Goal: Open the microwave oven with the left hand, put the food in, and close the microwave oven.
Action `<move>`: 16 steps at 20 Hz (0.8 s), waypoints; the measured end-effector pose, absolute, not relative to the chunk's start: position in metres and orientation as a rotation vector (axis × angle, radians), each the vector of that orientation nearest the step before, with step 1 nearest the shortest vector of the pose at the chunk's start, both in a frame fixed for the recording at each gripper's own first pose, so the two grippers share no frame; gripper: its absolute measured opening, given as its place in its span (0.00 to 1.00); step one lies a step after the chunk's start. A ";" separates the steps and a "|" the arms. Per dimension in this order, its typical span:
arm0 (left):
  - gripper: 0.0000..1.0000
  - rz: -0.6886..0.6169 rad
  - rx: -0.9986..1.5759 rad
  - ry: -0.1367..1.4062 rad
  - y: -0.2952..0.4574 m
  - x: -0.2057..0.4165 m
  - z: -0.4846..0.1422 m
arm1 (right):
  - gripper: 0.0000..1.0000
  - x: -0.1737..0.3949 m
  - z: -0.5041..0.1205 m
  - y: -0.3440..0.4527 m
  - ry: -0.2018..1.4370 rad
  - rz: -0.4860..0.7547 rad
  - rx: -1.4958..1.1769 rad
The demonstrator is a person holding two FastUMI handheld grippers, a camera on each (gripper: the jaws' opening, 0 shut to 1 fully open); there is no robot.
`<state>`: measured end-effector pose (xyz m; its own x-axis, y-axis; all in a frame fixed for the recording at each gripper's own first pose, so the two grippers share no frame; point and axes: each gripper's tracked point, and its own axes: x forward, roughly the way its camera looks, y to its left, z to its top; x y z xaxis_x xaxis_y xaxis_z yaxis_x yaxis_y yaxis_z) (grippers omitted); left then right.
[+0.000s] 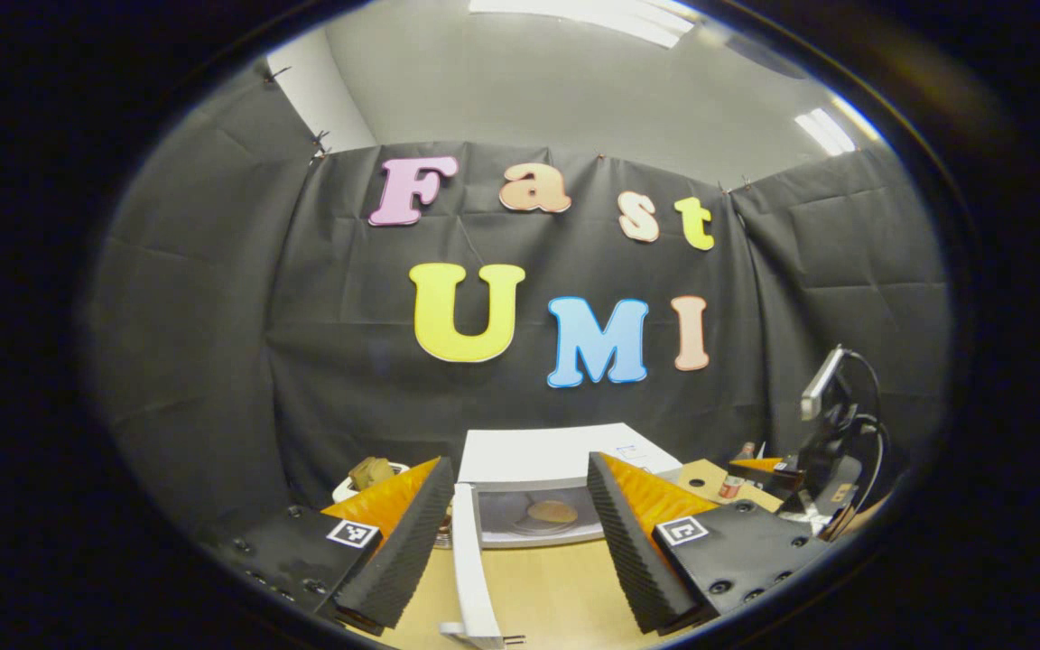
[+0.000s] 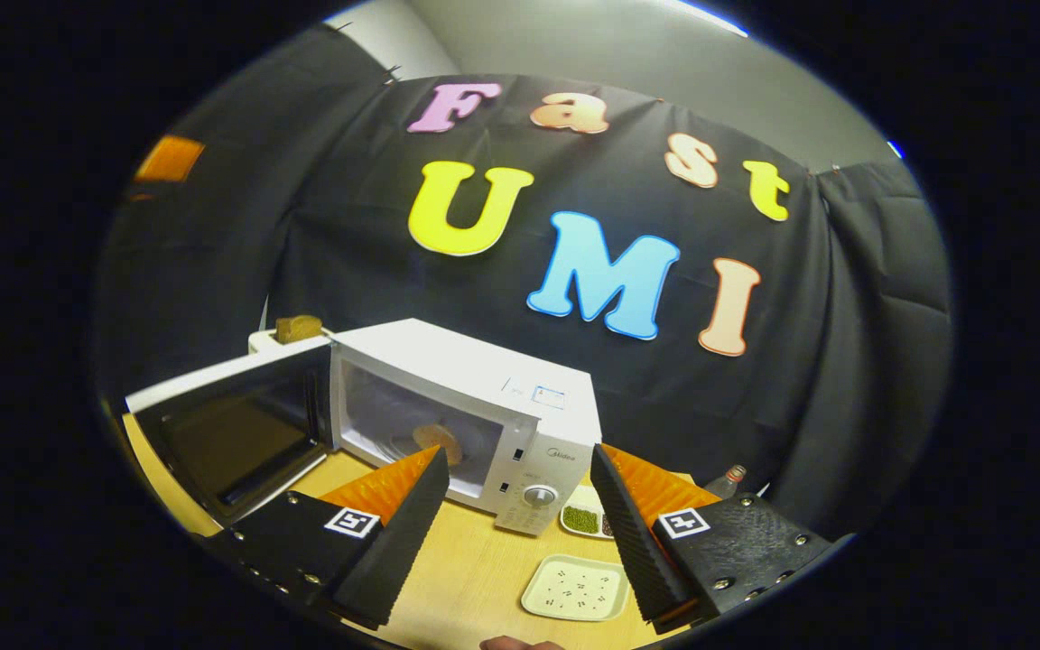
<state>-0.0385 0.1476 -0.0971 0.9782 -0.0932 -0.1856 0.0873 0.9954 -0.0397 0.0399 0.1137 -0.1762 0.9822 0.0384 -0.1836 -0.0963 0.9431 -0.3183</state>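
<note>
The white microwave [image 2: 484, 379] stands on the wooden table with its door [image 2: 231, 433] swung wide open to the left. A round flat piece of food [image 2: 439, 442] lies inside the cavity, also seen as the food [image 1: 552, 512] in the left gripper view. My left gripper [image 1: 518, 478] is open, and the door's white edge [image 1: 470, 560] stands upright between its fingers, close to the left one, with neither pressing on it. My right gripper [image 2: 520, 456] is open and holds nothing, hanging in front of the microwave's control panel.
A white dish with a chunk of bread [image 1: 371, 474] sits left of the microwave. To its right are a white square plate [image 2: 574, 587], a small dish of green beans [image 2: 581, 519] and a bottle [image 2: 729, 478]. A dark rig with cables [image 1: 831, 442] stands at the right.
</note>
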 end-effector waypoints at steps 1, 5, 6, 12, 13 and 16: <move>0.94 -0.098 -0.032 0.185 0.145 -0.038 -0.098 | 0.96 0.033 -0.167 0.111 0.168 0.047 -0.288; 0.94 -0.120 -0.026 0.167 0.134 -0.039 -0.098 | 0.96 0.007 -0.110 0.096 0.095 -0.016 -0.185; 0.94 -0.120 -0.022 0.165 0.133 -0.039 -0.099 | 0.96 -0.001 -0.099 0.093 0.078 -0.024 -0.176; 0.94 -0.109 -0.004 0.148 0.122 -0.039 -0.096 | 0.96 -0.029 -0.056 0.091 0.015 -0.014 -0.130; 0.94 -0.106 0.004 0.147 0.121 -0.039 -0.096 | 0.96 -0.029 -0.051 0.089 0.005 -0.012 -0.137; 0.96 -0.111 -0.004 0.155 0.115 -0.039 -0.100 | 0.96 -0.024 -0.054 0.088 0.003 0.005 -0.154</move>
<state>-0.0385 0.1145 -0.1004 0.9820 -0.1103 -0.1536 0.1097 0.9939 -0.0121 -0.0245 0.0881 -0.0536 1.0000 0.0046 -0.0030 -0.0050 0.9881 -0.1535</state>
